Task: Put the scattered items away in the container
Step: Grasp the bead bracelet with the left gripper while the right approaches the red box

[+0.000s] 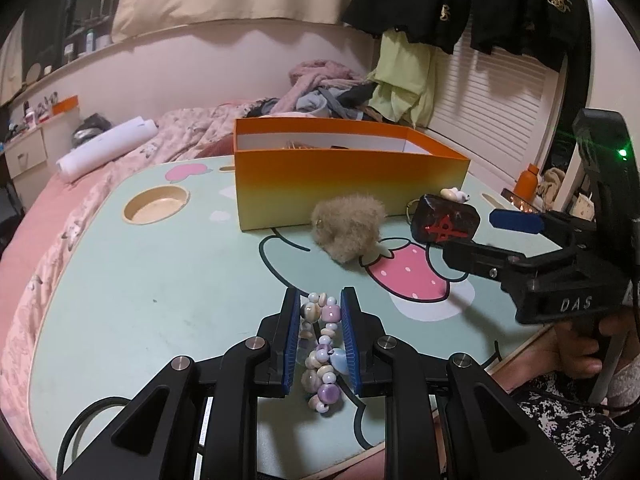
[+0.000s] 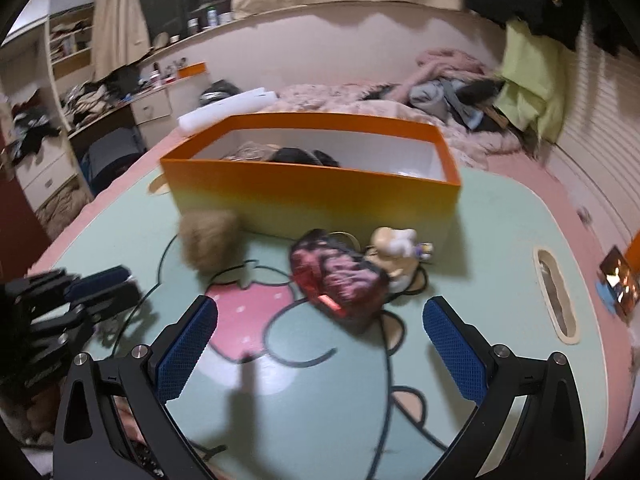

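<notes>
Orange box (image 1: 348, 184) on cartoon-print table (image 1: 152, 280) over pink bed (image 1: 60, 208); left tool (image 1: 321, 308) clamping bead bracelet (image 1: 322, 344), right tool (image 2: 320, 312) agape, empty

The near wall of the orange box (image 1: 352, 184) hides most of its contents in the left wrist view; only slivers show above the rim. In the right wrist view motion blur smears the dark pouch (image 2: 340, 276), the fluffy ball (image 2: 208, 240) and the small figurine (image 2: 394, 248), so their details cannot be read. Dark things inside the box stay unidentifiable.
</notes>
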Tool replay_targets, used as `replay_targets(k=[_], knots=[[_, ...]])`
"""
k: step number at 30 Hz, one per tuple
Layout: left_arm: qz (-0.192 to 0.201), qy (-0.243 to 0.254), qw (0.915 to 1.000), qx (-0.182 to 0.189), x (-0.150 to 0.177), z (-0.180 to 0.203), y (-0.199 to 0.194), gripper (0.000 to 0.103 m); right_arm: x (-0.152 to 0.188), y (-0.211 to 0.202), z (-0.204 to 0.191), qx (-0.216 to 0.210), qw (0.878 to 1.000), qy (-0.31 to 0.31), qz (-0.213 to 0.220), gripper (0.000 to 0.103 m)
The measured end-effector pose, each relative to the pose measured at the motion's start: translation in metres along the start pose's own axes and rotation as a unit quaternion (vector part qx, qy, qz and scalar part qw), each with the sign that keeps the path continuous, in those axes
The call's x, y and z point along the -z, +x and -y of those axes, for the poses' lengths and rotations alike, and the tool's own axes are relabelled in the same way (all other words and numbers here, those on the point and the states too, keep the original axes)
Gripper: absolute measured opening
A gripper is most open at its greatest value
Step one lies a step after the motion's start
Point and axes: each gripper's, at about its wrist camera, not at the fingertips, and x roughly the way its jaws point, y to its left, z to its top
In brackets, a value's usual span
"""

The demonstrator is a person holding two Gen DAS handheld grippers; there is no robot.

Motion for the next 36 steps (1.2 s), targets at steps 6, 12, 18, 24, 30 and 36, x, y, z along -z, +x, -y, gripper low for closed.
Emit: replay_targets(k=[6, 12, 18, 24, 30, 36], knots=[[-0.001, 0.001, 1.0, 0.0, 0.001, 0.0, 0.0, 0.019, -0.005, 0.004, 0.004, 0.045, 0.999, 0.015, 0.004, 0.103], [-0.002, 0.002, 1.0, 0.001, 0.001, 0.001, 0.0, 0.019, -0.006, 0.013, 0.011, 0.016, 0.999, 0.025, -0.012, 0.102], [-0.002, 0.003, 1.0, 0.001, 0.001, 0.001, 0.0, 0.019, 0.006, 0.004, 0.005, -0.079, 0.997, 0.007, -0.012, 0.086], [-0.003, 0.004, 1.0, 0.002, 0.001, 0.002, 0.0, 0.019, 0.001, -0.003, 0.012, -0.031, 0.999, 0.019, 0.006, 0.086], [-0.004, 0.004, 1.0, 0.003, 0.002, 0.002, 0.001, 0.019, -0.02, 0.017, 0.007, -0.007, 1.0, 0.013, -0.015, 0.086], [-0.003, 0.005, 1.0, 0.003, 0.002, 0.003, 0.001, 0.019, -0.028, 0.035, -0.002, -0.006, 0.999, 0.0, -0.038, 0.074]])
